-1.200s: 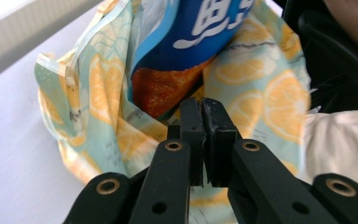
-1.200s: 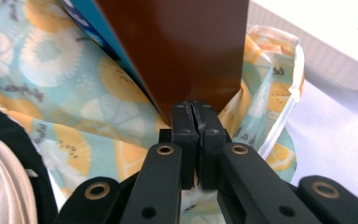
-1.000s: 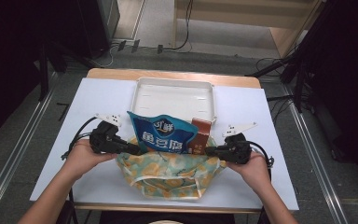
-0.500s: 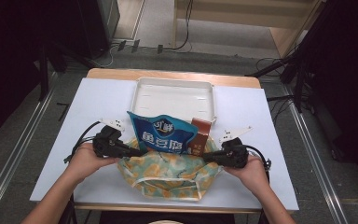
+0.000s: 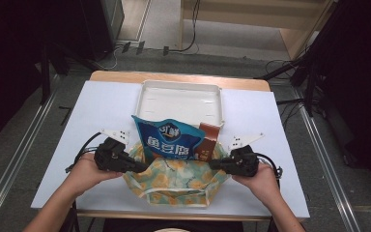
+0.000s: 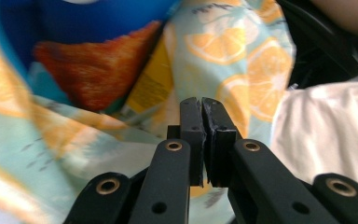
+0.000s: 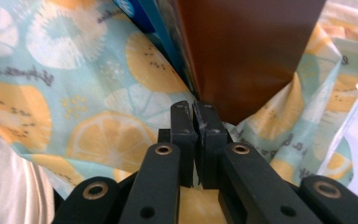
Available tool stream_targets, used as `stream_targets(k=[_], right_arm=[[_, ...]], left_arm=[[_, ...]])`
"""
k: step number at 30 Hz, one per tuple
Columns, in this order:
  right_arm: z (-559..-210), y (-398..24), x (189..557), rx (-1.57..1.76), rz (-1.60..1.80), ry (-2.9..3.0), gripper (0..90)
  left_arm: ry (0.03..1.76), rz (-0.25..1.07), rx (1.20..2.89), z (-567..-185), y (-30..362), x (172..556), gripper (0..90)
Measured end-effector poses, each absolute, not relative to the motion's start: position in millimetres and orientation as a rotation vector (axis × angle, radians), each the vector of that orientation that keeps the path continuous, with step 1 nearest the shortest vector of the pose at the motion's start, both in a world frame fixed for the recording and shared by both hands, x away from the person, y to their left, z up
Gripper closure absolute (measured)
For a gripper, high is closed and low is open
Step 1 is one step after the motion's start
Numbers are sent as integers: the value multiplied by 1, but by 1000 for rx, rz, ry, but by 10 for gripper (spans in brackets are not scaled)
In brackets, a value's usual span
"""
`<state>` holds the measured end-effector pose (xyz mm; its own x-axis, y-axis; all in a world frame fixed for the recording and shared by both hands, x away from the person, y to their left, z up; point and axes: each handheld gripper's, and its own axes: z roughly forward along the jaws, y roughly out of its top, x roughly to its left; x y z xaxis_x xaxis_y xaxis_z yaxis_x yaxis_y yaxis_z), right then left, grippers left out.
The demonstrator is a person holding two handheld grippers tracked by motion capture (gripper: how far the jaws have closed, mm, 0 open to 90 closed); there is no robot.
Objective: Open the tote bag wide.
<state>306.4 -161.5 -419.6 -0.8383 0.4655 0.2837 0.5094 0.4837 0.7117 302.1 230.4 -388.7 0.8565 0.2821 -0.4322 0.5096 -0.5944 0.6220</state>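
A cloth bag (image 5: 174,182) printed with lemon slices sits at the table's near edge. A blue snack packet (image 5: 169,140) and a brown packet (image 5: 208,141) stand upright in it. My left gripper (image 5: 142,168) is shut on the bag's left rim, and my right gripper (image 5: 213,164) is shut on its right rim. In the left gripper view the jaws (image 6: 200,100) are pressed together on the lemon fabric (image 6: 242,60), with the blue packet (image 6: 98,18) beyond. In the right gripper view the closed jaws (image 7: 192,105) pinch fabric (image 7: 107,135) just below the brown packet (image 7: 247,51).
A white shallow tray (image 5: 181,96) lies behind the bag, at the table's far middle. The pale tabletop (image 5: 106,111) extends to both sides of it. Cables trail from both grippers toward the table's edges.
Both grippers have drifted slightly toward the near edge, still holding the bag's rims. The packets stand as before.
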Motion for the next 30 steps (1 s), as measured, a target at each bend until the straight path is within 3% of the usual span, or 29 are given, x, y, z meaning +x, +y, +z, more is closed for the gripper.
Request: stream_targets(k=[18, 30], right_arm=[[-402, -161, 296, -847, -1381, -2679, 841], [-407, -170, 312, -995, -1351, -2683, 879]], left_arm=[[526, -458, 2268, -404, 224, 286, 876], [543, -483, 2261, -421, 225, 287, 871]])
